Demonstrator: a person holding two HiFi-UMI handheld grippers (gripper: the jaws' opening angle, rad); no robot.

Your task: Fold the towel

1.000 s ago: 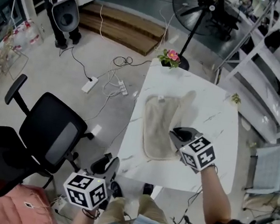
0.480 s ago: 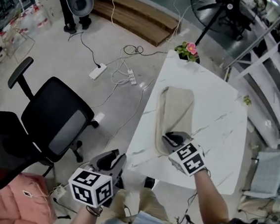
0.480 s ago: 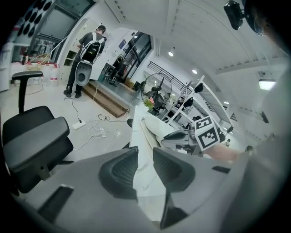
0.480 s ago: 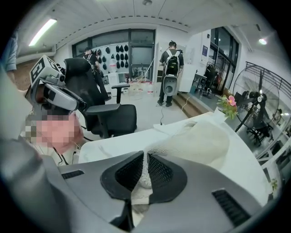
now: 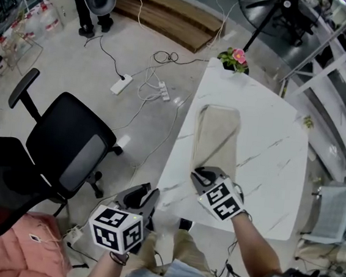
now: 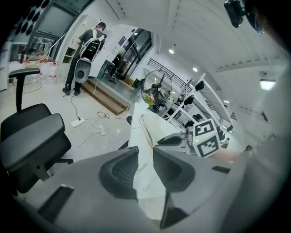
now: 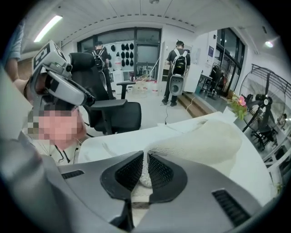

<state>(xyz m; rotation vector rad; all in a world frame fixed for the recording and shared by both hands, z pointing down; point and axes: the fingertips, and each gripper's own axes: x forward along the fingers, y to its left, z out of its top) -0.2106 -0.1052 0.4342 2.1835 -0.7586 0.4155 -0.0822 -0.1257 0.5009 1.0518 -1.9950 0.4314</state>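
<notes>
Head view, at the bottom of the frame: the left gripper [image 5: 144,194] hangs off the table [image 5: 270,151], over the floor beside the person's knees. Its marker cube faces up, and its nose points toward the table's near left corner. The left gripper view shows its jaws apart with nothing between them, only the table edge beyond.

Just right of it, the right forearm rises from the lower right of the frame. The right gripper [image 5: 203,175] tilts down over the near left part of the tabletop. In the right gripper view its pads are clamped on the near end of the beige towel [image 5: 218,133], and the cloth bulges up just past the tips.

From there the towel lies as a narrow strip running toward the upper part of the frame, close to the table's left edge. The right half of the marble top is bare.

At the table's far corner stands a small pot of pink flowers [image 5: 235,58]. A black office chair [image 5: 67,154] sits at left, well apart from the table, with open floor between them. Farther off, a white power strip [image 5: 121,84] and loose cables lie on the floor.
</notes>
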